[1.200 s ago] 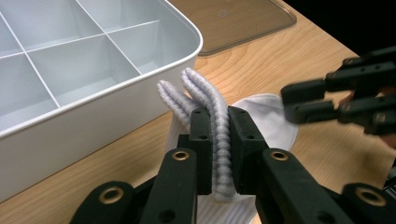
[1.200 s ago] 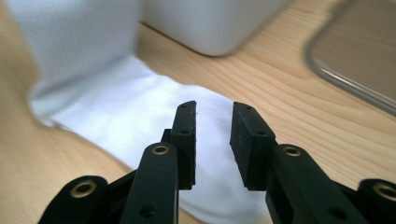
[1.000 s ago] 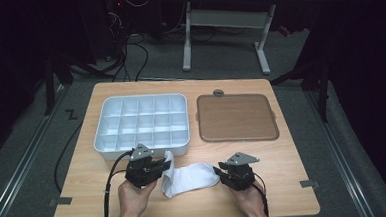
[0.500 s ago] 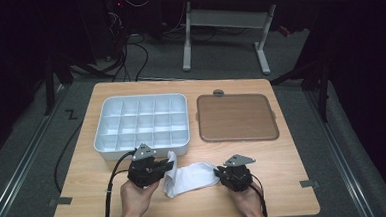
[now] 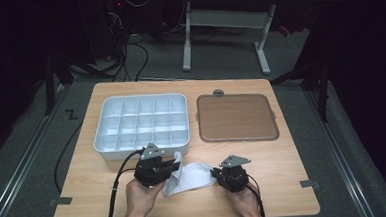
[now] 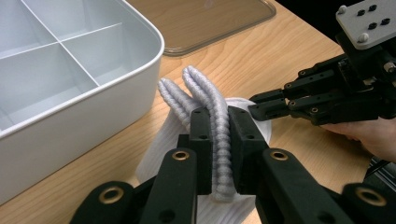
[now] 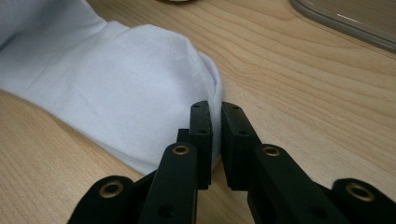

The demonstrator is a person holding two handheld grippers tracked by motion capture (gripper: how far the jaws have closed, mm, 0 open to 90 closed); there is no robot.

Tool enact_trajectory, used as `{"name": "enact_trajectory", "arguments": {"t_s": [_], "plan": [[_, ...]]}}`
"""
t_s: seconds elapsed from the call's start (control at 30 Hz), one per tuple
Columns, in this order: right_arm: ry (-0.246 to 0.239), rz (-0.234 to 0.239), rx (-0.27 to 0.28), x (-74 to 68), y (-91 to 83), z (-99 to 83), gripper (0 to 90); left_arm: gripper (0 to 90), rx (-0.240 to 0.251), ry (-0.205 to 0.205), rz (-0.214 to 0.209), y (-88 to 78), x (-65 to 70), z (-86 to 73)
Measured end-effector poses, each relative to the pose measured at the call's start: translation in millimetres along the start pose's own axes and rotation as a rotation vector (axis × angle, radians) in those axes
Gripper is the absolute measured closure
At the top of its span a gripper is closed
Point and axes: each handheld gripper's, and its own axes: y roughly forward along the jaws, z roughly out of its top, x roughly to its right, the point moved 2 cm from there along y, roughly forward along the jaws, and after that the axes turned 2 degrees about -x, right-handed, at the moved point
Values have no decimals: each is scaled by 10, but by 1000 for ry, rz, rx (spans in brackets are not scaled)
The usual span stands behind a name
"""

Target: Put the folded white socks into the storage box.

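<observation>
Right tool (image 5: 215,173) newly on white ribbed sock (image 5: 192,176)

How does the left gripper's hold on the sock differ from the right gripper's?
The left gripper is clamped on the ribbed cuff of the sock, beside the white tray; the right gripper pinches the smooth edge at the opposite end. The left has a thick fold of fabric between its jaws; the right, whose jaws have just been closing, has only a thin edge. Both are shut on the sock, low over the table.
</observation>
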Motion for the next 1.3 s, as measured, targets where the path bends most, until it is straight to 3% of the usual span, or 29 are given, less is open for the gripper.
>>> {"name": "enact_trajectory", "arguments": {"t_s": [0.53, 0.83, 1.3], "plan": [[-20, 37, 0, -112, 76, 63, 847, 810, -60, 19, -2, 175, 90, -120], [-9, 57, -2, -108, 79, 66, 850, 810, -104, 44, 22, 327, 88, -206], [-7, 70, -1, -96, 85, 69, 849, 808, -124, 43, 29, 472, 94, -292]]}}
